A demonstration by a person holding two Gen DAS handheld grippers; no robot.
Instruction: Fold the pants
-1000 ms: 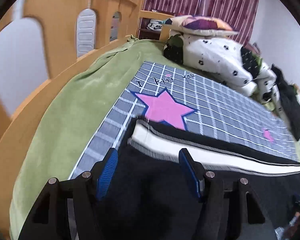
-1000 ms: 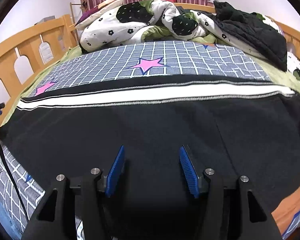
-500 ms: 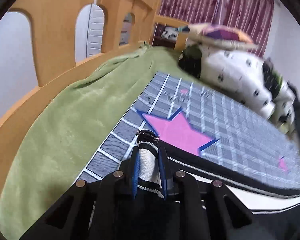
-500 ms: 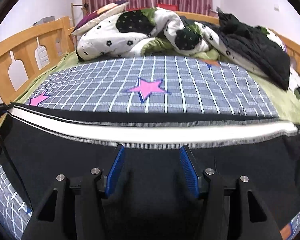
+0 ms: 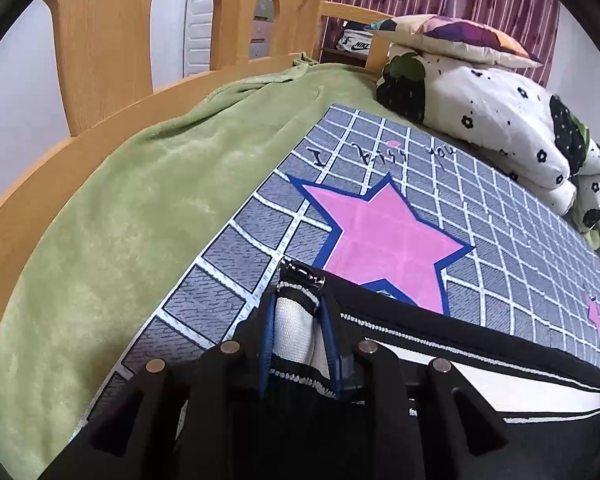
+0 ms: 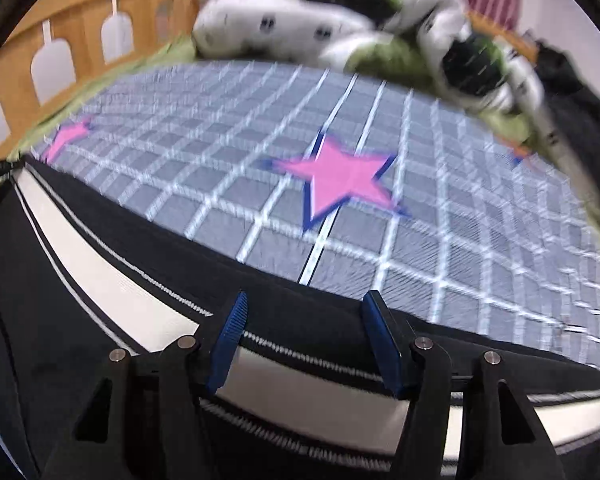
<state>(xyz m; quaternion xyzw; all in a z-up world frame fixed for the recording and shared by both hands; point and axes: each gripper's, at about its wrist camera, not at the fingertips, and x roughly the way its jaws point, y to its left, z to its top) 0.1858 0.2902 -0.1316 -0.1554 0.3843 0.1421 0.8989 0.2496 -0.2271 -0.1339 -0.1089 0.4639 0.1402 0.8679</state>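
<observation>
L gripper (image 5: 298, 336): my jaws pinch white-stripe hem of pants (image 5: 480, 364), just eased a bit wider | R gripper (image 6: 306, 340): jaws spread, just widened, stripe lies betw them, no grip | pants flat on grid mat (image 5: 500, 216), near edge of bed (image 5: 152, 184)

Left gripper (image 5: 298, 330) fingers pinched near-closed, just eased slightly; right gripper (image 6: 308, 338) fingers spread wide.

Both wrist views close, angled down, sharing checked mat (image 5: 500, 216)
</observation>
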